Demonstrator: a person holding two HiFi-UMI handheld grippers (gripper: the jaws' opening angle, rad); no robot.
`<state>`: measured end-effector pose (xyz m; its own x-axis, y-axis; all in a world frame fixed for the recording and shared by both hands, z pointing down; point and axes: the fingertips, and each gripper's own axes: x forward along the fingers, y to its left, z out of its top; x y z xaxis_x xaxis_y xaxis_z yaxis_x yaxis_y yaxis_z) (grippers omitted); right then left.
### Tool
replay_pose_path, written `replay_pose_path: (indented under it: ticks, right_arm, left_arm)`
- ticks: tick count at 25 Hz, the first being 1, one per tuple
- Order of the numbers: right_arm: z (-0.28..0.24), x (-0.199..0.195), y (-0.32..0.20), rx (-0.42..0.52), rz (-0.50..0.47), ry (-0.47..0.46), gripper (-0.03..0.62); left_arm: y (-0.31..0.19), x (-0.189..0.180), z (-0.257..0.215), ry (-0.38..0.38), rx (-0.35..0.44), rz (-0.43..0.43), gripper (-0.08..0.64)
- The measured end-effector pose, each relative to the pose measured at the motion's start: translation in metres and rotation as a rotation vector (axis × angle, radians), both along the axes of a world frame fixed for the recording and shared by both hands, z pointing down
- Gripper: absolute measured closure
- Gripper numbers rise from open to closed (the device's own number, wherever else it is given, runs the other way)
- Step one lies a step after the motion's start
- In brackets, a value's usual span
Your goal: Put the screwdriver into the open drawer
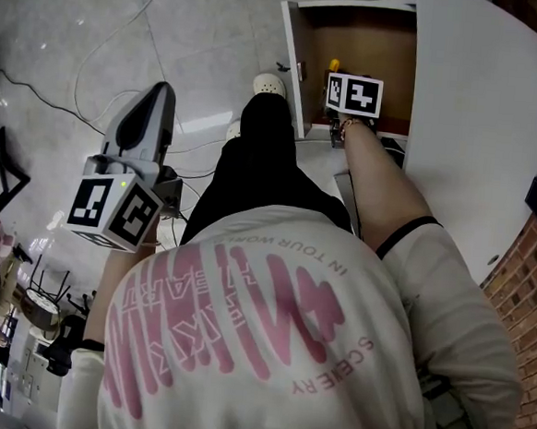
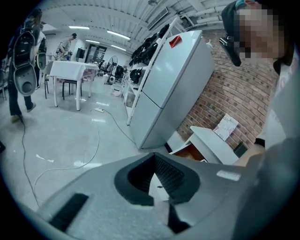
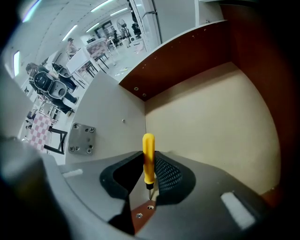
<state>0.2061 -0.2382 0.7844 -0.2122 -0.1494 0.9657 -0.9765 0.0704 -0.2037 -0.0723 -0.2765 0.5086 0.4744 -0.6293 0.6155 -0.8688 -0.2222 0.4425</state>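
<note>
Head view showed the white worktop point(image 1: 480, 115) along the right edge, with the open drawer point(image 1: 384, 42) pulled out from under its near end over the pale floor point(image 1: 190, 36). The drawer's brown bottom lay bare, so it was free to take a thing from above. The person stood close to it, and the bare right forearm point(image 1: 373, 180) reached forward and down over the drawer's near edge, probably so the tool could be lowered in instead of dropped.

The left gripper point(image 2: 155, 164) was held off to the person's left, well apart from the drawer and over the floor. In the left gripper view its 2 jaws appeared to meet at the tips with nothing between them. I judged it to be parked there only to keep out of the way.

The right gripper point(image 3: 151, 161) hung inside the drawer's opening and pointed steeply down at the drawer bottom. Its jaws were clamped on the yellow handle of the screwdriver point(image 3: 148, 150). The handle end stuck out past the jaw tips toward the drawer bottom, and the thin metal tip pointed back toward the camera. The screwdriver was therefore above the drawer bottom and close to the inner left wall, not yet resting on it. The remaining step looked like a short descent, then letting go.
</note>
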Motion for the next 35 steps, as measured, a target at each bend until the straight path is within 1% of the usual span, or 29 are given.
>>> replay_pose_path:
  ticks: [19,28,33,35]
  right_arm:
    - [0.019,0.005,-0.007,-0.056,-0.002,-0.016,0.505]
    - [0.025,0.011,-0.01,-0.11,0.0,-0.02,0.5]
    - [0.03,0.013,-0.015,-0.126,-0.025,-0.02,0.499]
    - [0.031,0.01,-0.018,-0.127,-0.051,-0.025,0.499]
  left_arm:
    - [-0.001,0.004,0.014,0.0,-0.033,-0.054,0.557]
    - [-0.012,0.006,0.012,0.0,-0.031,-0.083,0.557]
    - [-0.016,0.007,0.016,-0.002,-0.041,-0.096,0.557]
    - [-0.018,0.006,0.016,-0.002,-0.043,-0.105,0.557]
